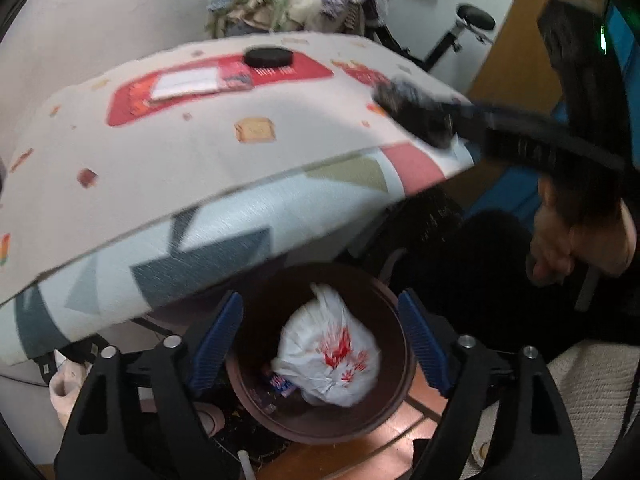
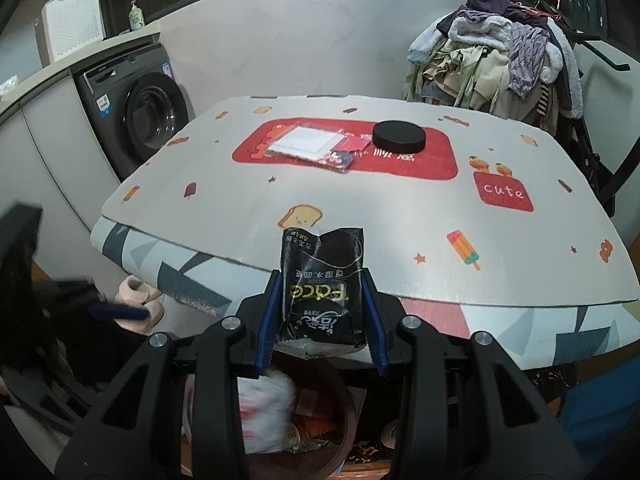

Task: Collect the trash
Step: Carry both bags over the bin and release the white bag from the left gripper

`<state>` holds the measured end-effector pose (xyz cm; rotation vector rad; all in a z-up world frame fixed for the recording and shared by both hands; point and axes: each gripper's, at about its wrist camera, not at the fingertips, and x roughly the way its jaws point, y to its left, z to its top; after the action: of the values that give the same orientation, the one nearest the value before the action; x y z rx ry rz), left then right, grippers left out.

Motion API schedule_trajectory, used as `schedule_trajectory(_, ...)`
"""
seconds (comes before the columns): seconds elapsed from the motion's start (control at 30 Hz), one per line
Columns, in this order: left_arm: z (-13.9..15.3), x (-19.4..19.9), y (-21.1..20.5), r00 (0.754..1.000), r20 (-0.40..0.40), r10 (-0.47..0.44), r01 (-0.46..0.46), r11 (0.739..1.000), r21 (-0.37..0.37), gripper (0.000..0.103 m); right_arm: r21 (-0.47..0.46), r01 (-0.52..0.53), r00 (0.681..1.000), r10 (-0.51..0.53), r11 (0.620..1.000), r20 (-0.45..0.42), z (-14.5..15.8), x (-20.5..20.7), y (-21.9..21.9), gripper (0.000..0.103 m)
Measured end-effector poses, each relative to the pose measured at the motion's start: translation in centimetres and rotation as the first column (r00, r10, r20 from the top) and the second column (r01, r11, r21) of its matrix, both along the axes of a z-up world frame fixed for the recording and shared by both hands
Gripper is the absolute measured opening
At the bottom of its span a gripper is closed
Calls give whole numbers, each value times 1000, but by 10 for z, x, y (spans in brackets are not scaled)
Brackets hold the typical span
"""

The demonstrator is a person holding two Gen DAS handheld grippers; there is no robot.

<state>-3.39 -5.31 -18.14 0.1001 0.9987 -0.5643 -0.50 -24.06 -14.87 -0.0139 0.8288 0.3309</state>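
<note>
My left gripper (image 1: 320, 300) hangs open right over a round brown trash bin (image 1: 320, 434) on the floor beside the table. Nothing is between its blue pads (image 1: 216, 340). Inside the bin lies a knotted white plastic bag with red print (image 1: 328, 356). My right gripper (image 2: 320, 276) is shut on a black tissue packet (image 2: 322, 280), held upright in front of the table edge and above the same bin (image 2: 348, 420). The white bag (image 2: 264, 412) shows blurred below it. In the left wrist view the packet (image 1: 416, 114) appears at the table's right edge.
The table (image 2: 360, 208) with a patterned cloth carries a black round disc (image 2: 399, 136) and a flat clear packet (image 2: 308, 144) on a red mat. A washing machine (image 2: 140, 120) stands at the left and a heap of clothes (image 2: 500, 64) behind. A pink slipper (image 2: 140, 304) lies under the table.
</note>
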Motion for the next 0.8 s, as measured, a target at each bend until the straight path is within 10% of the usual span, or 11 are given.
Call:
schedule_trajectory(0.2, 42, 3, 30, 984, 106, 145, -137, 987, -84, 91, 17, -32, 998, 32, 999, -48, -16, -5, 7, 40)
schedule_trajectory(0.43, 66, 9, 52, 937, 224, 267, -274, 962, 1, 95, 1, -106, 986, 105, 994, -127, -43, -13, 29, 40)
schedule_trajectory(0.8, 59, 14, 71, 920, 194, 341, -349, 937, 6, 96, -14, -189, 961, 182, 982, -208, -65, -17, 50, 41)
